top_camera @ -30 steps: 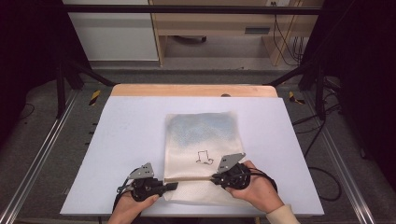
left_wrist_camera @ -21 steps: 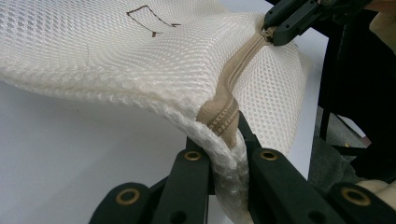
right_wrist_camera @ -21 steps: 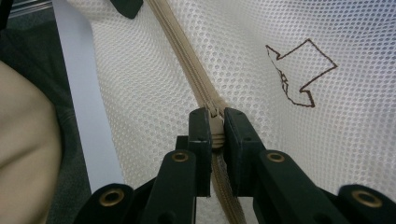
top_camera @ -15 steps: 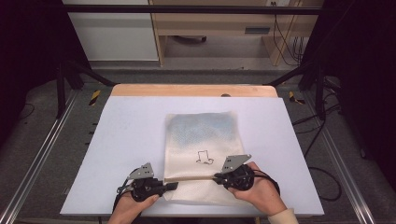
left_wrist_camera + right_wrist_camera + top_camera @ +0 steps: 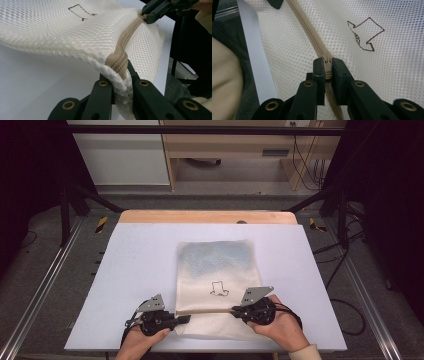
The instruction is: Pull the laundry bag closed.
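The mesh bag (image 5: 215,270) bears a drawn outline (image 5: 364,35), no words. Left gripper (image 5: 121,80) clamps its zipper end (image 5: 117,61); right gripper (image 5: 326,67) clamps the zipper pull (image 5: 327,67).

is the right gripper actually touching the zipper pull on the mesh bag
Touching. The right gripper view shows the right gripper with its jaws closed on both sides of the beige zipper pull of the mesh bag, with no gap.

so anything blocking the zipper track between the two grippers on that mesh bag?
Nothing visible. The right gripper is shut on the zipper pull, and the left gripper pinches the mesh bag at the zipper's end. The tan zipper track between them lies bare, slightly raised off the table.
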A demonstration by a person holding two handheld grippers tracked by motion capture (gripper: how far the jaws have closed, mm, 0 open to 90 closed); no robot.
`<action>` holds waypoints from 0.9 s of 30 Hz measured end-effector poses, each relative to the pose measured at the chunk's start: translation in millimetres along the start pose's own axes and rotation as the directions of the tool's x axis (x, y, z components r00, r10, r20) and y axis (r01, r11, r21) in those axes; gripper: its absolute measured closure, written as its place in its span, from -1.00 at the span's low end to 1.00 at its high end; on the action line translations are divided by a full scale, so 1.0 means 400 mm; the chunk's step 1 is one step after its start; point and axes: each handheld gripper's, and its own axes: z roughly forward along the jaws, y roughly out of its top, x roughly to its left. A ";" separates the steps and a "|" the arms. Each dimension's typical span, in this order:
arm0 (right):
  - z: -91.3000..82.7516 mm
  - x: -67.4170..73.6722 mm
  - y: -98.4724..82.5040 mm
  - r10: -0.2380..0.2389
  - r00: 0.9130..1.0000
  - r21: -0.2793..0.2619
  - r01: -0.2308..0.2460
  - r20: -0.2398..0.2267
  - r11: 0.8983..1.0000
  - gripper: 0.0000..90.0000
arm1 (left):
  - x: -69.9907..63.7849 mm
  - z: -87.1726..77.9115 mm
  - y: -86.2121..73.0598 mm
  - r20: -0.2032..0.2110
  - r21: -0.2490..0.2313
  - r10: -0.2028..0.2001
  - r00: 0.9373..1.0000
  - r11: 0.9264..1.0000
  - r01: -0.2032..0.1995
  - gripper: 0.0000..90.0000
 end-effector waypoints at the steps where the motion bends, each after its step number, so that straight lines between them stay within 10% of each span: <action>1: -0.001 0.000 -0.001 0.000 1.000 0.004 0.000 0.004 1.000 0.82 | 0.000 0.000 0.000 0.001 -0.001 0.000 1.000 1.000 0.000 0.93; 27: -0.040 -0.015 -0.035 0.029 0.999 -0.006 -0.029 0.027 1.000 0.82 | 0.001 -0.002 0.002 -0.002 -0.002 0.002 1.000 1.000 -0.002 0.93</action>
